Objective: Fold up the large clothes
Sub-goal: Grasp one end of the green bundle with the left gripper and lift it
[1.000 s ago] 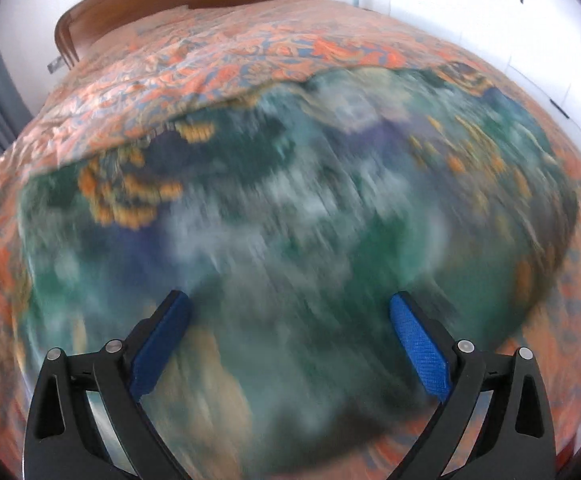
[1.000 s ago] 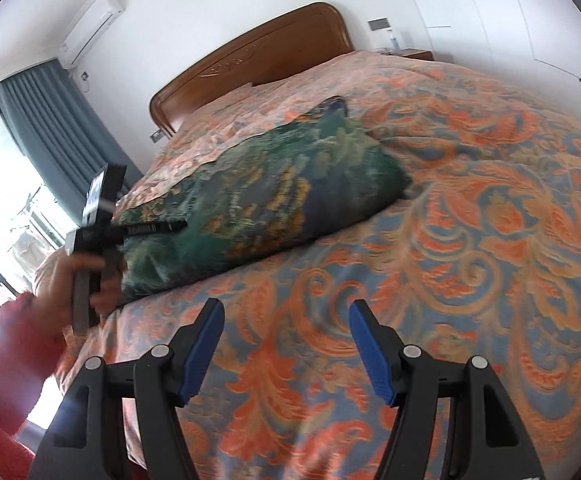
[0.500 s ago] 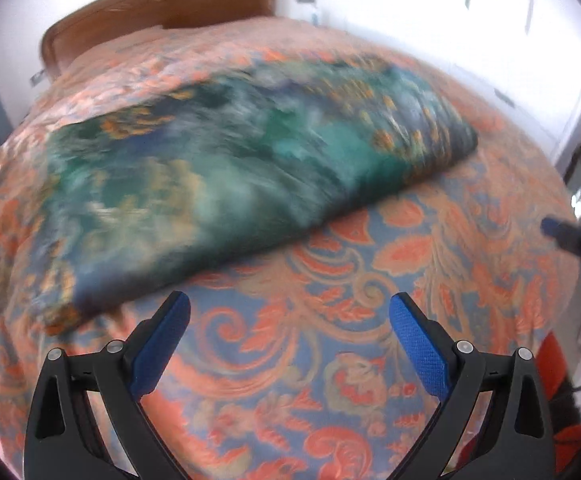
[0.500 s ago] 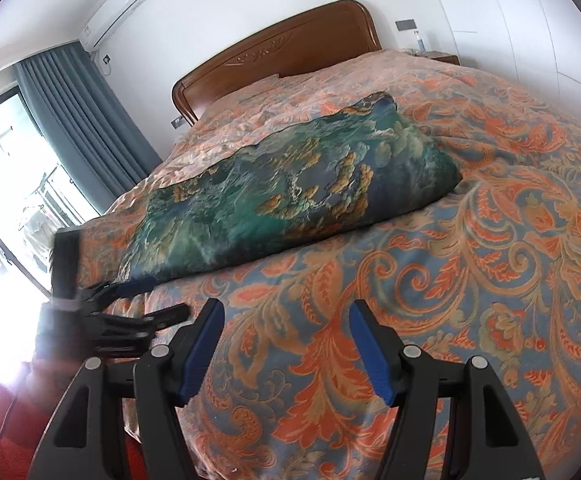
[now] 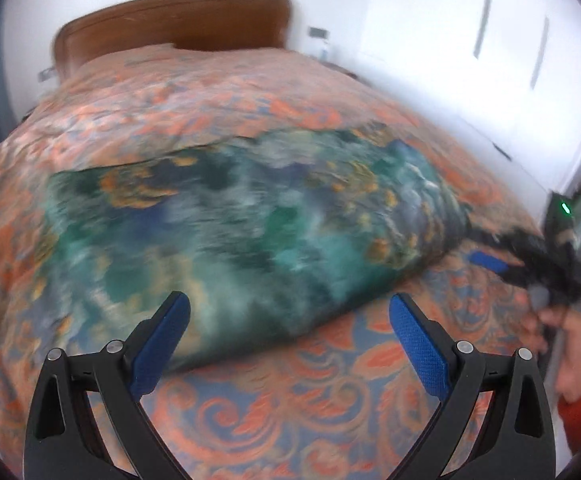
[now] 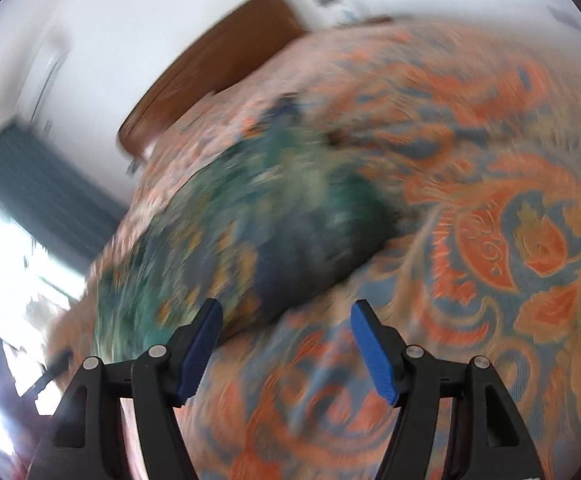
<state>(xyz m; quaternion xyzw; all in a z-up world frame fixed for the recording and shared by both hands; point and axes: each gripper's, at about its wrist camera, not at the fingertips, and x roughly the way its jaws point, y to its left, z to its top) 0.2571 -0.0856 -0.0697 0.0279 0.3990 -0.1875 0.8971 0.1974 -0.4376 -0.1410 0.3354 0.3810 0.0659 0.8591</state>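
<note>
Left wrist view: against the view of half a second before, the garment (image 5: 250,232) is seen closer and lower in the frame, its near edge now reaching the left finger where bare bedspread (image 5: 290,408) lay between the fingers then. The left gripper (image 5: 289,344) is seen with its fingers wide apart and nothing between them. The garment is spread as a folded, oblong bundle across the middle of the bed, its near left corner just behind the left finger and its near edge running away to the right, so that only bedspread shows between the tips. At far right the right gripper (image 5: 490,262) has come into full view close to the garment's right end (before, only its tip showed at the edge), held by a hand (image 5: 570,352) in a red sleeve. From this a judgement can be made: both grippers are being brought to the bundle's two ends for a further fold or a lift, and nothing is gripped yet.

Right wrist view: the picture is heavily blurred and tilted compared with the earlier, level one. The right gripper (image 6: 286,344) is seen with its fingers apart and empty. The garment (image 6: 258,232) lies beyond and to the left of the fingers, its near right corner just past the left finger, where earlier it lay well apart. The headboard (image 6: 218,64) is seen at the far end.
</note>
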